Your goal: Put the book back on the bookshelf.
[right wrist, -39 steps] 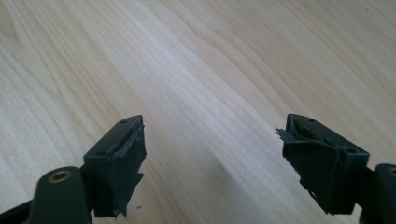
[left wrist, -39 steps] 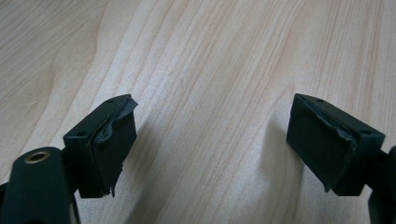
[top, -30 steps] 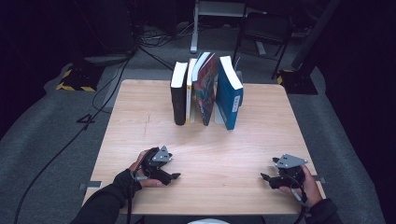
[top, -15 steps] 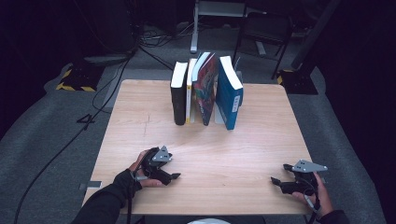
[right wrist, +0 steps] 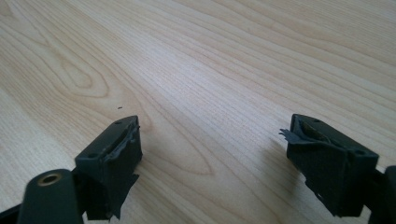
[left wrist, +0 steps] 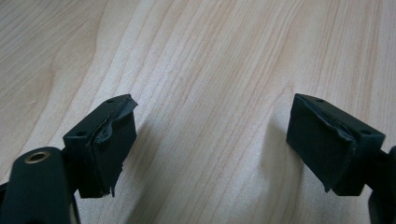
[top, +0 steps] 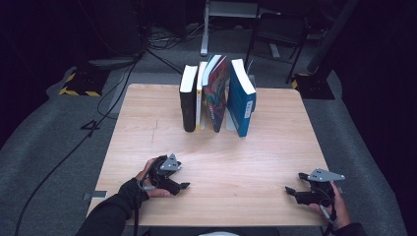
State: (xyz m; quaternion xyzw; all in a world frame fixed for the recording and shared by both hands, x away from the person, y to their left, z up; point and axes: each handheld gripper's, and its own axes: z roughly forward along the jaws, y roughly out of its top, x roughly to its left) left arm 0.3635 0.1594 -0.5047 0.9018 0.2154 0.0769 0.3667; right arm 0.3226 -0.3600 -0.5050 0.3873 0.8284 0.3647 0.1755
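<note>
My left gripper (top: 181, 184) rests low on the wooden table (top: 275, 147) near its front left, held by a hand in a dark sleeve. In the left gripper view the left gripper (left wrist: 212, 144) stands open, bare wood between its jaws. My right gripper (top: 291, 191) sits at the front right corner of the table, pointing left. In the right gripper view the right gripper (right wrist: 215, 161) is open too, with nothing between the pads. Several books (top: 216, 96) stand upright in a row at the far middle of the table, a black one (top: 188, 101) at the left and a blue one (top: 242, 101) at the right.
Cables (top: 123, 78) run across the grey floor behind and left of the table. A chair (top: 273, 34) and a metal stand (top: 206, 29) are beyond the far edge. A yellow-black striped base (top: 76, 86) lies on the floor at the left.
My right gripper has moved toward the front right corner of the table and a little lower. The left gripper and the books have stayed put.
</note>
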